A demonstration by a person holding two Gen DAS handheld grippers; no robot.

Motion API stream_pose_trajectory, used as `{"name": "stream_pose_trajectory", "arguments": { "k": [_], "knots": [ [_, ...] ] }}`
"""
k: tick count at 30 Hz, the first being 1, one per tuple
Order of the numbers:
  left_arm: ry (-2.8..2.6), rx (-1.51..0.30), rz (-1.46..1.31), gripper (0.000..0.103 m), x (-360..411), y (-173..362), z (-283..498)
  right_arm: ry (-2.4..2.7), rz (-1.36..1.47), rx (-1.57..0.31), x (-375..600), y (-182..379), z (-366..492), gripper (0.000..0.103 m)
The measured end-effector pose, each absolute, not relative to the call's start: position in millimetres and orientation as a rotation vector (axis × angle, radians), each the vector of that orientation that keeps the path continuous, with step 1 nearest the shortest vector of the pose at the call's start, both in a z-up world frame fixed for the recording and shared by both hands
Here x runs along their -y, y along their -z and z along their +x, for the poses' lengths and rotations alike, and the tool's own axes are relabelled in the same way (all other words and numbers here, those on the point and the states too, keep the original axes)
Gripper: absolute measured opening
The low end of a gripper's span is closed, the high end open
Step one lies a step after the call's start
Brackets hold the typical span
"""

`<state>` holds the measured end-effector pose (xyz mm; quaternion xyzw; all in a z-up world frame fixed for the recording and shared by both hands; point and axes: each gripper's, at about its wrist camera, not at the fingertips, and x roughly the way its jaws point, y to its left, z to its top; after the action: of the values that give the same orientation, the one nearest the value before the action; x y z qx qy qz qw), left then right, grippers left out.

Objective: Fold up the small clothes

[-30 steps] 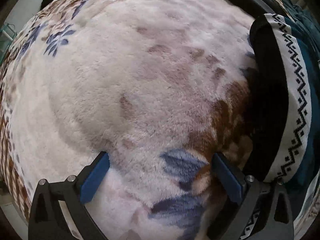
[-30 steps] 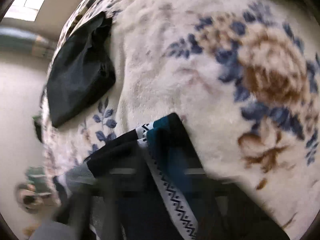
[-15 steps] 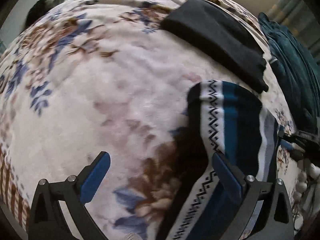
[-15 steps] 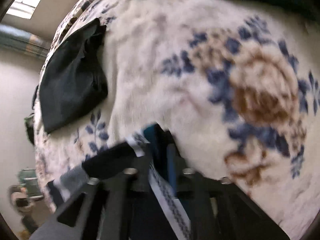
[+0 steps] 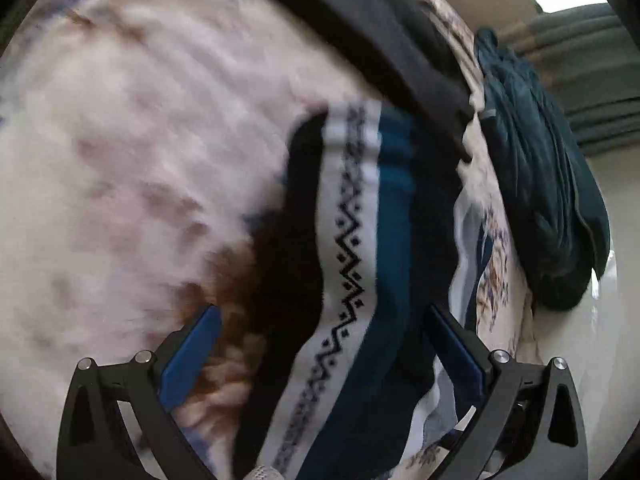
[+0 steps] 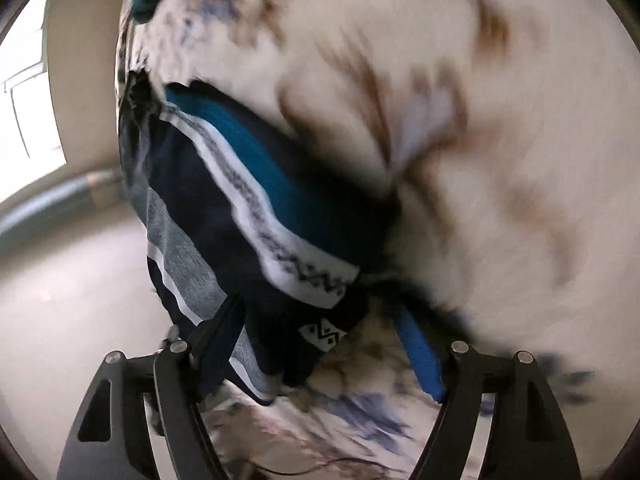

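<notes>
Since a second ago the right gripper (image 6: 320,344) has let go: its fingers have just been opening and now stand spread, the striped garment (image 6: 256,216) lying loose between them on the bed. One floral blanket (image 5: 140,160) covers the bed. One teal cloth (image 5: 536,184) sits bunched at its edge, one black cloth (image 5: 384,36) lies beyond the striped garment (image 5: 360,240). The left gripper (image 5: 320,344) hovers over the garment, fingers spread, pinching nothing.
</notes>
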<state>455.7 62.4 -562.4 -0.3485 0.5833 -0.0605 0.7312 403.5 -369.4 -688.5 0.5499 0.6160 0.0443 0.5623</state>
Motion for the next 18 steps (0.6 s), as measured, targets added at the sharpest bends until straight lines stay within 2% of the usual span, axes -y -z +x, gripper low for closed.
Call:
{"name": "stream_pose_trajectory", "arguments": {
  "k": [5,10,12,13,14,16,17,18],
  "knots": [
    [0.221,-1.314,-0.729,0.103,-48,578,476,-0.143,1.472,-1.321,341,713,414,0.089],
    [0.274,-1.288,-0.726,0.103,-44,579,486,-0.257,1.515,-1.257,309,720,442,0.089],
    [0.275,-1.272,-0.753,0.103,-45,580,490,-0.253,1.515,-1.223,301,720,450,0.085],
    [0.272,-1.255,-0.747,0.093,-46,576,491,-0.249,1.511,-1.208,296,719,454,0.062],
    [0.274,-1.226,-0.739,0.067,-48,571,490,-0.24,1.497,-1.207,293,718,456,0.034],
    [0.303,-1.203,-0.713,0.038,-46,557,495,-0.224,1.445,-1.172,285,707,458,0.031],
    [0.313,-1.196,-0.702,0.032,-46,553,496,-0.223,1.422,-1.157,282,700,459,0.029],
    [0.33,-1.181,-0.695,0.031,-47,546,497,-0.219,1.399,-1.136,279,691,459,0.028]
  ]
}}
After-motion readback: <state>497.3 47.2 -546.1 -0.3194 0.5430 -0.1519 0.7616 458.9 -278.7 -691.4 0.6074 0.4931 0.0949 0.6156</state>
